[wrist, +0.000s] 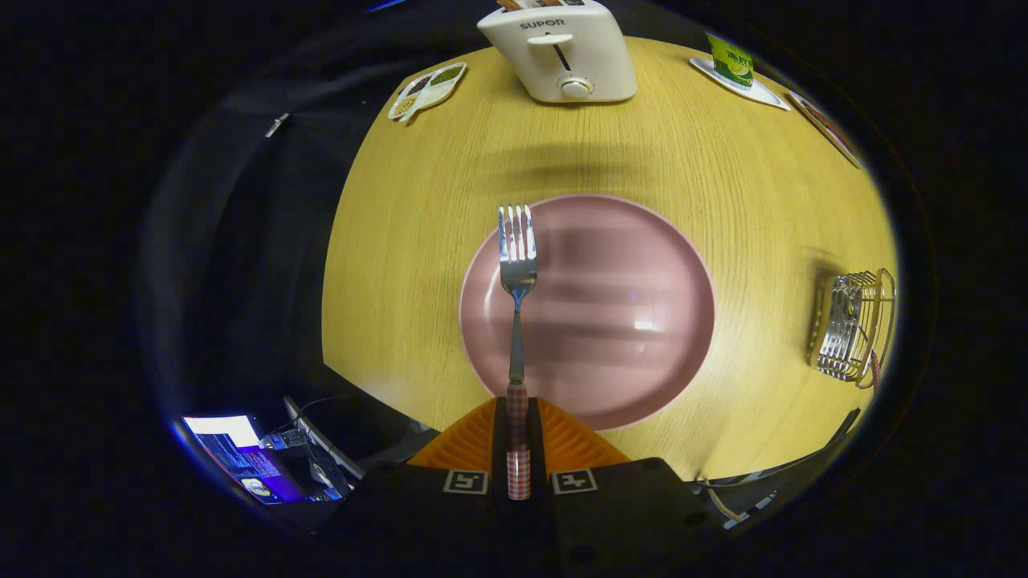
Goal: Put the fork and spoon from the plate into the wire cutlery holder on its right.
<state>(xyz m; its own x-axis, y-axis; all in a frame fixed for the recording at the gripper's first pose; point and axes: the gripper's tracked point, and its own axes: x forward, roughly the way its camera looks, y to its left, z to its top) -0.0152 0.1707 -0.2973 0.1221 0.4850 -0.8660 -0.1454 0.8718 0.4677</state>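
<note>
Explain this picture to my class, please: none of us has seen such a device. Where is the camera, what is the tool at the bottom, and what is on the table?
The camera rides on a hand-held gripper, a two-fingered clamp that a person carries; no robot arm is involved. It looks forward along the two fingers, and its lens bends the scene into a round shape.

The fingers are shut on the checked handle of a fork, which points ahead with its prongs over the rim of a pink plate. The fork seems lifted off the plate, though one view cannot settle that.

The plate lies on a round wooden table. To its right stands a wire cutlery holder, where the fork should go. At the far side sit a toaster, a small divided dish and a green packet on a tray.
</note>
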